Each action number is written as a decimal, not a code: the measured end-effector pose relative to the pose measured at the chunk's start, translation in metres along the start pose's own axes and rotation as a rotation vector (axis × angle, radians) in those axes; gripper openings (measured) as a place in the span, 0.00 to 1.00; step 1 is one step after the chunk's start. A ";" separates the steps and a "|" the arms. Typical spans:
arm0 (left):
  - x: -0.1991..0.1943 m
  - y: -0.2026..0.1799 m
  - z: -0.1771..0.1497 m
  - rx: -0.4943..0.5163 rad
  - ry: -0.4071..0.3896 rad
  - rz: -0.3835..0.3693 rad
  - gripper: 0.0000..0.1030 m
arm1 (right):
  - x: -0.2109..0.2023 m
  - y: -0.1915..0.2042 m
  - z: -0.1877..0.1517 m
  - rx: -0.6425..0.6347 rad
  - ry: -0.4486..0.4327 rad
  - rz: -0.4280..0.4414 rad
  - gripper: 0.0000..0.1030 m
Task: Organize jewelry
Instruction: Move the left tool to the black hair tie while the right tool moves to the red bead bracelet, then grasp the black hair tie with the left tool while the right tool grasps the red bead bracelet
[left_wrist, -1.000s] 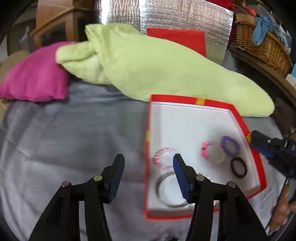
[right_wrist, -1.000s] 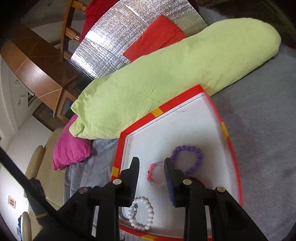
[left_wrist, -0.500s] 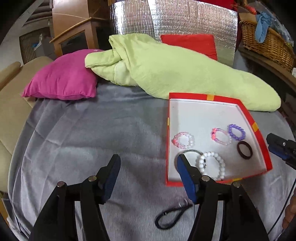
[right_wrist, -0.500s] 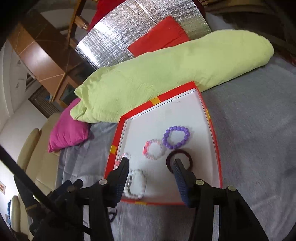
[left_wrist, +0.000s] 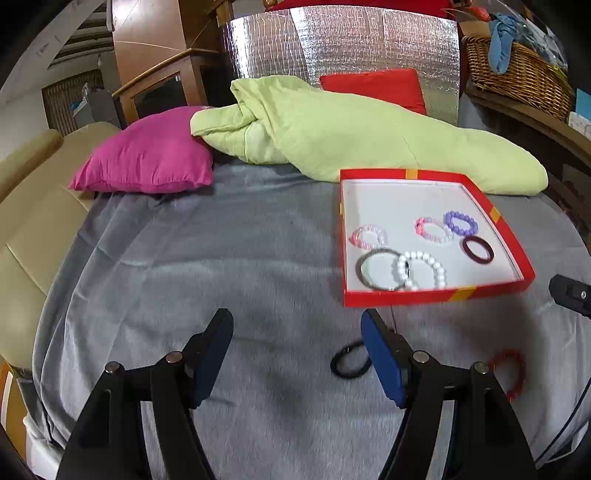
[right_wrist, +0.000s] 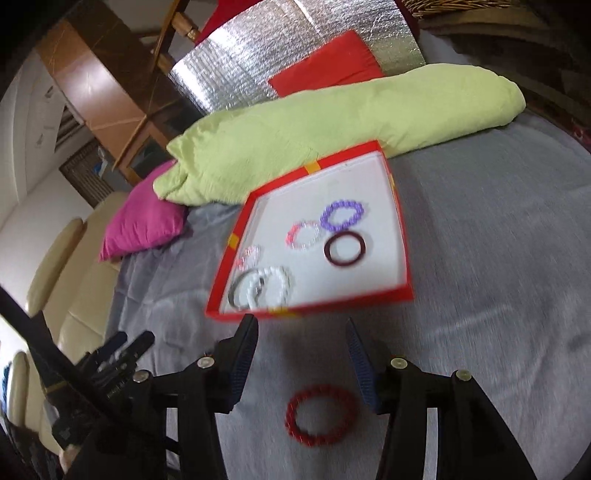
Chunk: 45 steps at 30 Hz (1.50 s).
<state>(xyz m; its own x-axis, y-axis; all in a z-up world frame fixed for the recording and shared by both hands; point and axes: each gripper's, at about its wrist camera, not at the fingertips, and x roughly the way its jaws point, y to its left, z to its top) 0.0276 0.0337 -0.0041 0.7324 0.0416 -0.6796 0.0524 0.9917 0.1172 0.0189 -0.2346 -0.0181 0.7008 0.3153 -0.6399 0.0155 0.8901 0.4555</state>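
Observation:
A red tray (left_wrist: 436, 295) (right_wrist: 317, 306) with a white floor lies on the grey blanket and holds several bracelets: purple beads (left_wrist: 461, 223), white beads (left_wrist: 421, 270), a metal bangle (left_wrist: 376, 269), a dark maroon ring (left_wrist: 478, 250) and two pink ones. A black hair tie (left_wrist: 349, 363) lies on the blanket just left of my left gripper's right finger. A red bead bracelet (right_wrist: 319, 414) (left_wrist: 511, 373) lies between my right gripper's fingers, below them. My left gripper (left_wrist: 297, 325) is open and empty. My right gripper (right_wrist: 301, 328) is open and empty, in front of the tray.
A long green pillow (left_wrist: 351, 129) lies behind the tray, with a pink cushion (left_wrist: 147, 158) to its left and a red cushion (left_wrist: 373, 86) against a silver foil panel. A wicker basket (left_wrist: 517, 77) stands at the far right. A beige sofa (left_wrist: 33, 206) borders the left.
Both grippers have pulled back from over the tray toward the near blanket. The right gripper has opened wider. The black hair tie and the red bracelet have come into view.

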 end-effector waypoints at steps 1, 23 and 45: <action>-0.001 0.001 -0.003 0.001 0.001 0.001 0.70 | -0.001 0.000 -0.005 -0.007 0.011 -0.006 0.51; 0.046 0.021 -0.019 -0.032 0.168 -0.028 0.71 | 0.016 -0.023 -0.025 -0.041 0.172 -0.031 0.51; 0.073 -0.023 -0.020 0.037 0.236 -0.151 0.71 | 0.040 -0.009 -0.047 -0.240 0.199 -0.201 0.10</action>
<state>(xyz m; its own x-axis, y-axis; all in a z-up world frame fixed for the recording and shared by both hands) 0.0666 0.0167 -0.0706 0.5361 -0.0753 -0.8408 0.1774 0.9838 0.0249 0.0132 -0.2141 -0.0766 0.5483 0.1628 -0.8203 -0.0455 0.9852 0.1651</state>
